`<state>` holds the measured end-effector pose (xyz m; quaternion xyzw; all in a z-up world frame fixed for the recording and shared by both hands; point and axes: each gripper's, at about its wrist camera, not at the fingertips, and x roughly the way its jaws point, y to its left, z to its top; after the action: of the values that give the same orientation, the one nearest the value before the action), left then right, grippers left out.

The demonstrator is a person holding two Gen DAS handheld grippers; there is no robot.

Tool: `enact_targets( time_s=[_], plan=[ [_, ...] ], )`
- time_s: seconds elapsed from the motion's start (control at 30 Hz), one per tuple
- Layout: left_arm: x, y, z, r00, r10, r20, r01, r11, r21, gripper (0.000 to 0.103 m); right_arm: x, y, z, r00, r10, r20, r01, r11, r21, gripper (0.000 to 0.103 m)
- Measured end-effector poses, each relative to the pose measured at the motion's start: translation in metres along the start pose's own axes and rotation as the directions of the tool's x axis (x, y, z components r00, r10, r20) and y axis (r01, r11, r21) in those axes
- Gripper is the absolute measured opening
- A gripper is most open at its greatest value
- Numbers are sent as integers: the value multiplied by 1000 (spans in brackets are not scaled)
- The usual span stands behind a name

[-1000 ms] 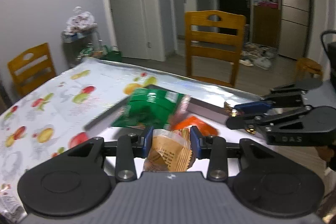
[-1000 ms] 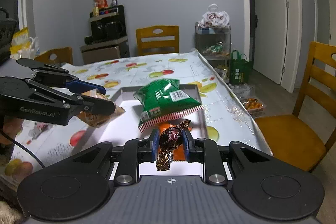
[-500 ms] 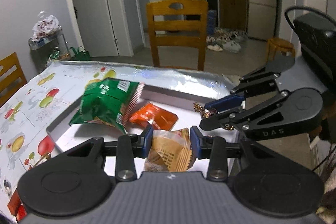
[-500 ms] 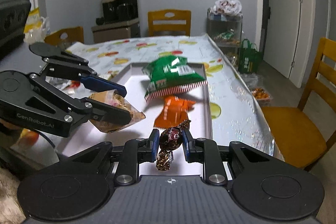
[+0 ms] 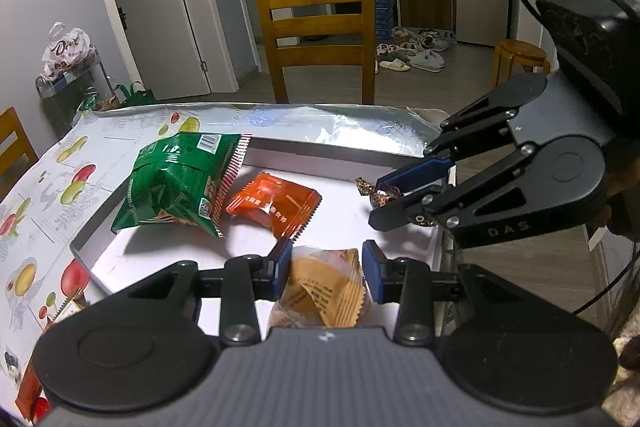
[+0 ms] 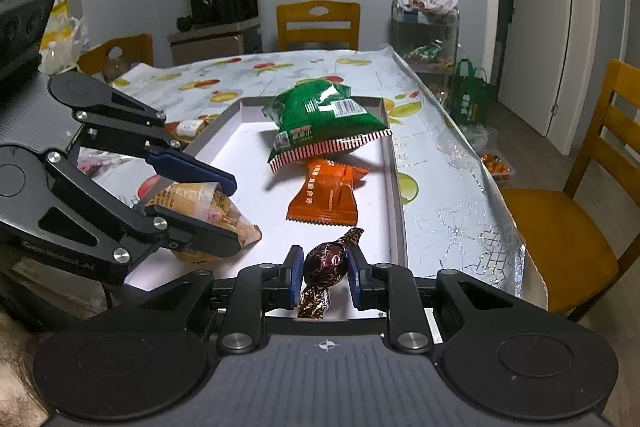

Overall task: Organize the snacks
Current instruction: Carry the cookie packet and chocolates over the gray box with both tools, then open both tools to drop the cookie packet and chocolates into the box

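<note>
We hold a tan pastry packet (image 5: pixel 326 281) in our left claw (image 5: pixel 326 269) and a wrapped candy (image 6: pixel 323 263) in our right claw (image 6: pixel 323 269), above the tray (image 6: pixel 390 187), ready to drop beside the snacks ahead.

— What's in the tray (image 6: pixel 394 163)?
— A chip bag (image 6: pixel 324 119) at the far end, overlapping a flat packet (image 6: pixel 326 193) nearer us.
— And the tray itself?
— On the surface (image 6: pixel 440 195), near its edge, with a chair (image 5: pixel 320 27) beyond.

left claw (image 5: pixel 323 269) swung over tray (image 5: pixel 332 151), lowered
</note>
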<state>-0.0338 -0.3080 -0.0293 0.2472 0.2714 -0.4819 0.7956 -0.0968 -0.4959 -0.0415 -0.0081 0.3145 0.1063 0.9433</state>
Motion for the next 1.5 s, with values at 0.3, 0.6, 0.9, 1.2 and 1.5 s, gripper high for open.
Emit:
enact_targets(
  time_s=[0.3,0.6,0.9,1.2,1.5],
  plan=[
    [2,4,-1,1000,-27,-3,27,999,-31,36,2,-2,-1,1000,-6,-8,6,1000,4,25],
    [-7,1,-4,999,-25,33,26,999,-22,36,3,-1,3,1000,-22,-5,22,1000,5,25],
    [-29,16,-12,995,19,97,-9,994,-106,82,2,7,8,999,-41,4,41,999,4,34],
    [-59,33,-24,987,98,129,-71,978,-197,94,-9,22,19,997,-36,66,36,999,8,83],
    [-95,55,-48,972,182,150,-135,951,-277,94,-6,44,33,997,-27,67,26,1000,13,90]
  ],
)
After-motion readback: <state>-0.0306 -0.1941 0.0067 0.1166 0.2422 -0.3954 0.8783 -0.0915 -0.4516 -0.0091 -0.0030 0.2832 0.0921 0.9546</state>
